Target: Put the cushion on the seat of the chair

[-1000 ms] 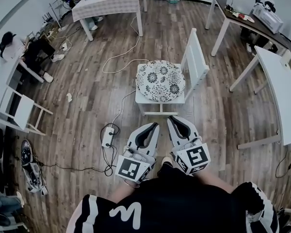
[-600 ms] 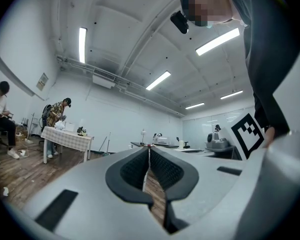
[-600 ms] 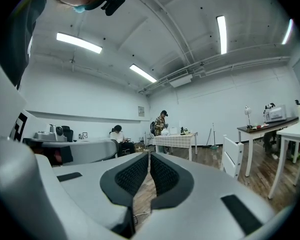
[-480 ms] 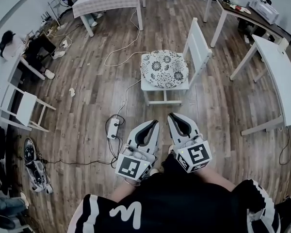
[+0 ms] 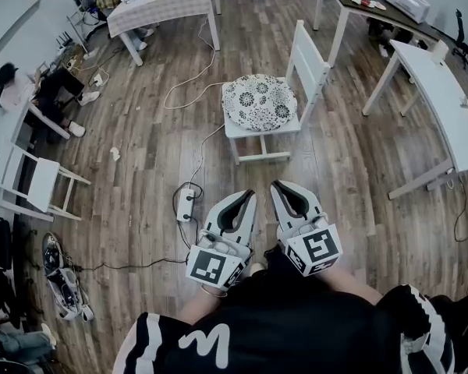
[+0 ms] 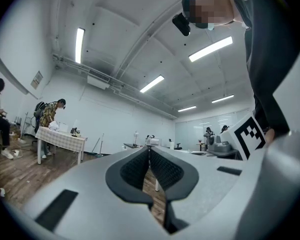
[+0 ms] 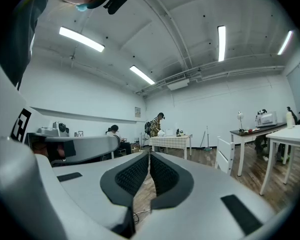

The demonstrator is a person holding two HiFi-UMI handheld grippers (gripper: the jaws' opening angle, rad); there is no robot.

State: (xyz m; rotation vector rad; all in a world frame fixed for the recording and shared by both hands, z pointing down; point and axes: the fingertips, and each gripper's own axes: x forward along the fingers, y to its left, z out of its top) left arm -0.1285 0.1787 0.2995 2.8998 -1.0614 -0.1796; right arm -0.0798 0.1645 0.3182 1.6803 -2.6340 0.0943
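The round cushion (image 5: 258, 101), white with a dark flower pattern, lies on the seat of the white wooden chair (image 5: 310, 59) in the middle of the room. Both grippers are held level close to the person's body, well short of the chair and apart from it. My left gripper (image 5: 248, 197) is shut with nothing in it; in the left gripper view (image 6: 149, 150) its dark pads meet. My right gripper (image 5: 278, 187) is likewise shut and empty, its pads closed together in the right gripper view (image 7: 149, 155).
A power strip (image 5: 185, 206) with trailing cables lies on the wood floor left of the grippers. A cloth-covered table (image 5: 164, 5) stands at the back left, a white table (image 5: 444, 104) at the right, a desk (image 5: 366, 10) at the back right, and a small white chair (image 5: 39, 181) at the left.
The chair with the cushion now sits farther from the grippers in the head view: the person has backed away. Both grippers stay shut and side by side.
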